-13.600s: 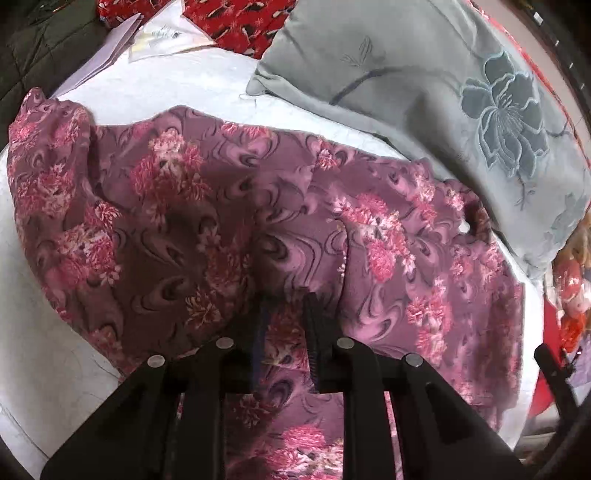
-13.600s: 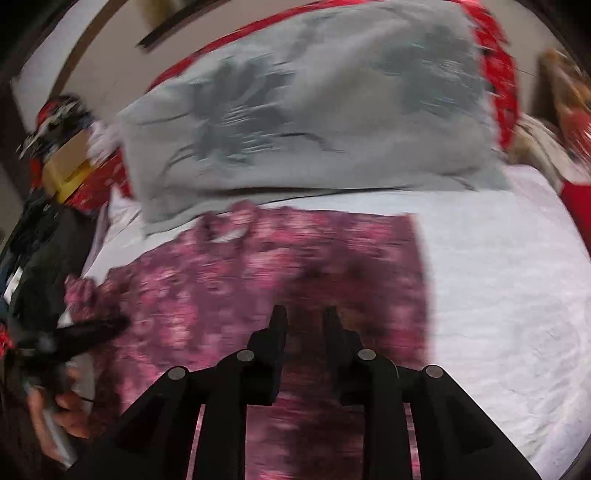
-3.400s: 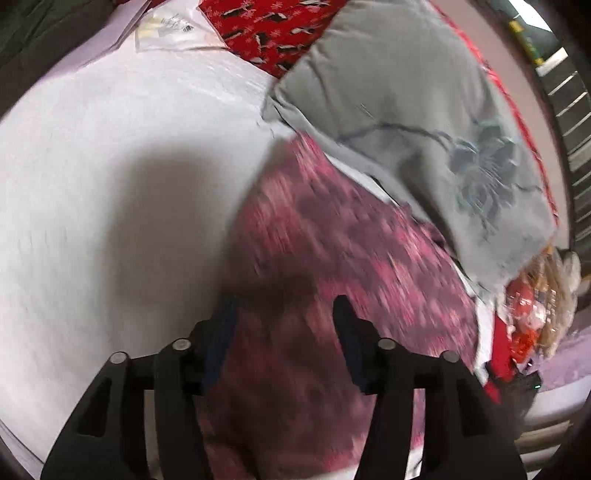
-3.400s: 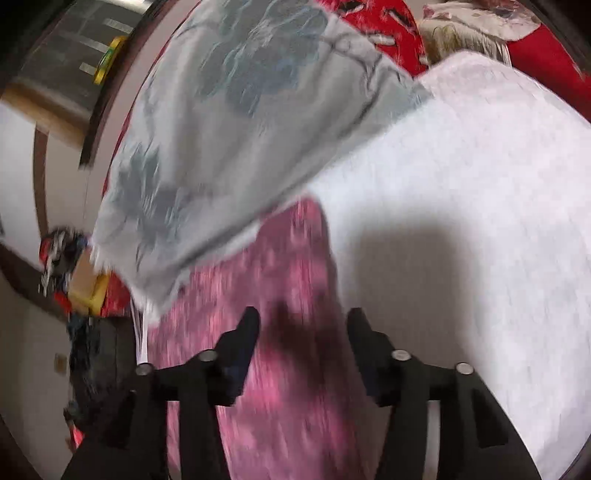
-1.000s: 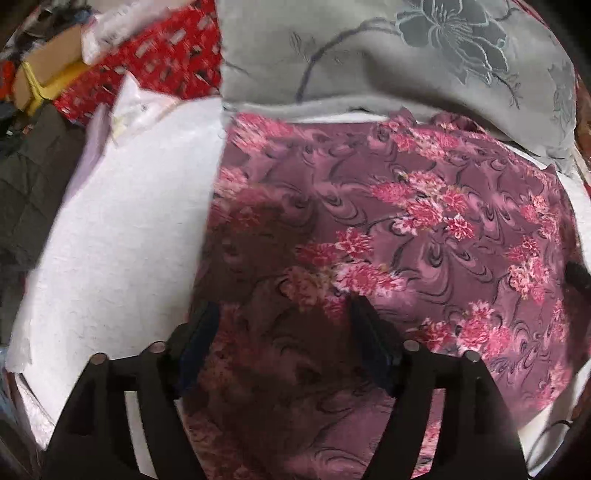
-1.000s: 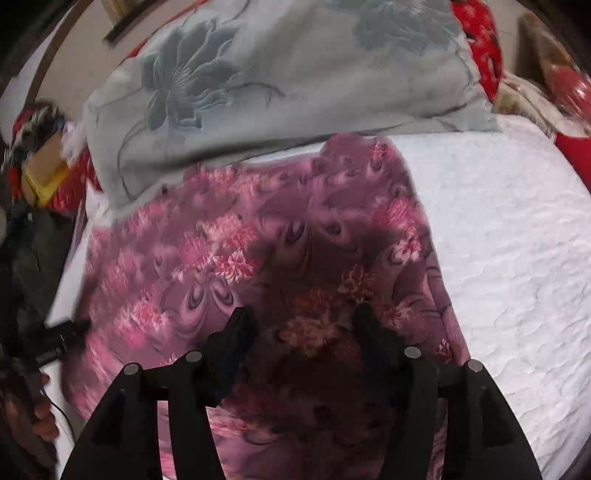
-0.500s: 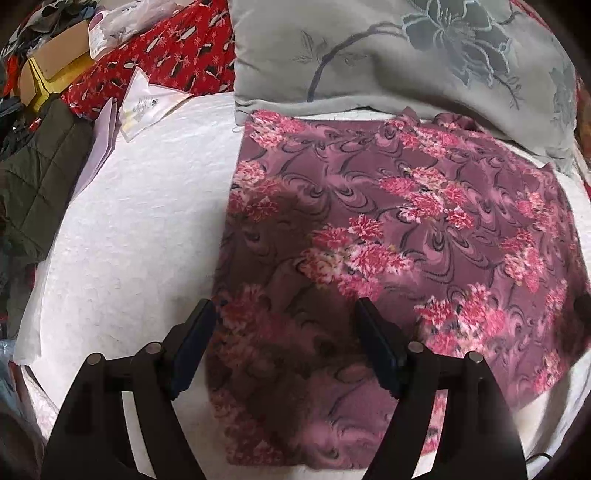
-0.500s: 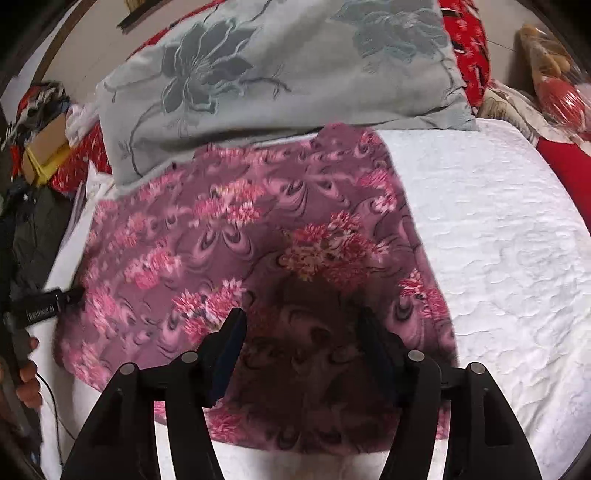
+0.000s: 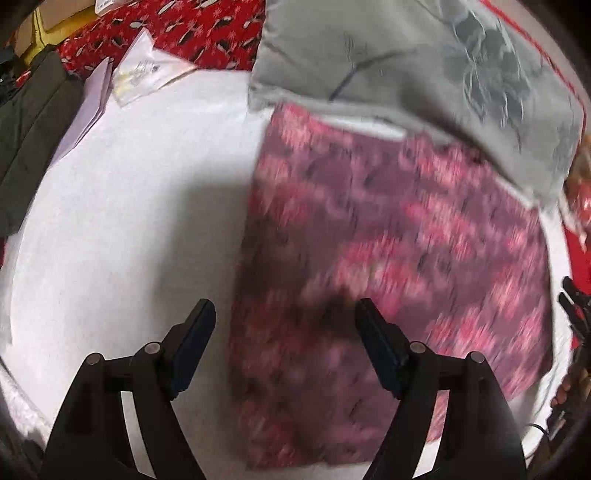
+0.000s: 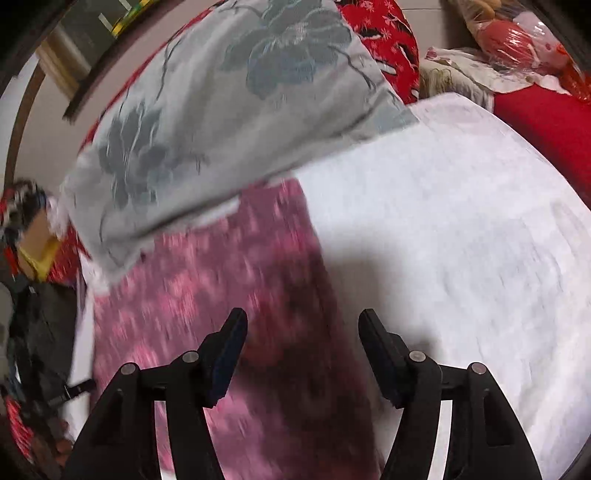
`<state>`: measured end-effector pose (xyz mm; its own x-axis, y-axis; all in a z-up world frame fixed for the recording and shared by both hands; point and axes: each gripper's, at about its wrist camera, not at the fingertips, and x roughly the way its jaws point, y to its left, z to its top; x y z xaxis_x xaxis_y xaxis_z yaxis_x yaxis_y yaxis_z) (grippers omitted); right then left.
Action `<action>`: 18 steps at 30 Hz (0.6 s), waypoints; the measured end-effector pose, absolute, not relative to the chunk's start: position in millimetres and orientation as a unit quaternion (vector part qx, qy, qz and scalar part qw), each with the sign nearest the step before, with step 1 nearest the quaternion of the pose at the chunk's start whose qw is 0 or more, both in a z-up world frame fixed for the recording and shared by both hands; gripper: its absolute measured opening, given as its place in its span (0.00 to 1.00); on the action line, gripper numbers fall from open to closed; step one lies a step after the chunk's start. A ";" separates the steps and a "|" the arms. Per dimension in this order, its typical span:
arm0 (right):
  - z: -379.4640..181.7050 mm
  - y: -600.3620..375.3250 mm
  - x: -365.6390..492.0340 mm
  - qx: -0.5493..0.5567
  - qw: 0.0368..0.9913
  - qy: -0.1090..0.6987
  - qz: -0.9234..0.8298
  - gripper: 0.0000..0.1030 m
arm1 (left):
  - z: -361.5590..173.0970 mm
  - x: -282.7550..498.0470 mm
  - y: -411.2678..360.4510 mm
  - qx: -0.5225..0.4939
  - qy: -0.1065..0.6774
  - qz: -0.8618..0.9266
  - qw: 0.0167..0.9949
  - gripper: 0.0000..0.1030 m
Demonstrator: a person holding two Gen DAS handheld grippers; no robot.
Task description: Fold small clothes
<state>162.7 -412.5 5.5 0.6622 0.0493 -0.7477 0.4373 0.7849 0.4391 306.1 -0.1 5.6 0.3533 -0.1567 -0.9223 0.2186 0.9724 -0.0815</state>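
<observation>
A purple garment with pink flowers (image 9: 388, 258) lies folded flat on the white bedspread (image 9: 129, 221), blurred by motion in both views. My left gripper (image 9: 283, 314) hangs open above the garment's left edge, one finger over bare bedspread and the other over the cloth. In the right wrist view, the garment (image 10: 221, 295) fills the lower left. My right gripper (image 10: 303, 321) stands open above its right edge, its right finger over the white bedspread (image 10: 443, 240). Neither gripper has anything between its pads.
A grey pillow with a flower print (image 9: 424, 74) (image 10: 221, 110) overlaps the garment's far edge. Red patterned fabric (image 9: 184, 33), white papers (image 9: 147, 70) and a dark jacket (image 9: 29, 122) lie at the far left. Red bedding and wrapped items (image 10: 517, 33) sit at the far right.
The left gripper has swung left to the garment's left edge; the right has swung right to its right edge. Both rolled, both stayed open. The garment has not moved.
</observation>
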 end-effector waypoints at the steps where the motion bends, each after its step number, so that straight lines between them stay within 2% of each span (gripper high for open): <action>1: 6.1 -417.5 174.9 0.317 0.857 0.391 -0.114 0.63 | 6.0 313.8 -2.7 0.021 0.560 -0.117 0.820 0.76; 8: -23.3 -443.5 244.9 0.374 0.835 0.387 -0.117 0.63 | -11.0 380.1 -27.2 -0.018 0.587 -0.116 0.801 0.76; 10: -21.9 -439.6 263.0 0.355 0.847 0.382 -0.100 0.52 | -15.8 395.6 -34.3 -0.019 0.581 -0.110 0.806 0.76; 11: -19.6 -436.5 273.3 0.342 0.853 0.386 -0.082 0.24 | -17.9 401.8 -35.5 -0.021 0.579 -0.105 0.808 0.76; 12: -16.4 -434.4 281.8 0.322 0.857 0.394 -0.082 0.06 | -21.2 408.5 -35.6 -0.027 0.578 -0.098 0.809 0.76; 15: -10.2 -447.2 279.5 0.329 0.867 0.358 -0.106 0.05 | -35.2 424.4 -35.1 -0.019 0.570 -0.051 0.820 0.80; 18: -34.7 -460.8 282.2 0.326 0.837 0.418 -0.139 0.05 | -32.6 425.6 -32.8 -0.011 0.576 -0.057 0.815 0.82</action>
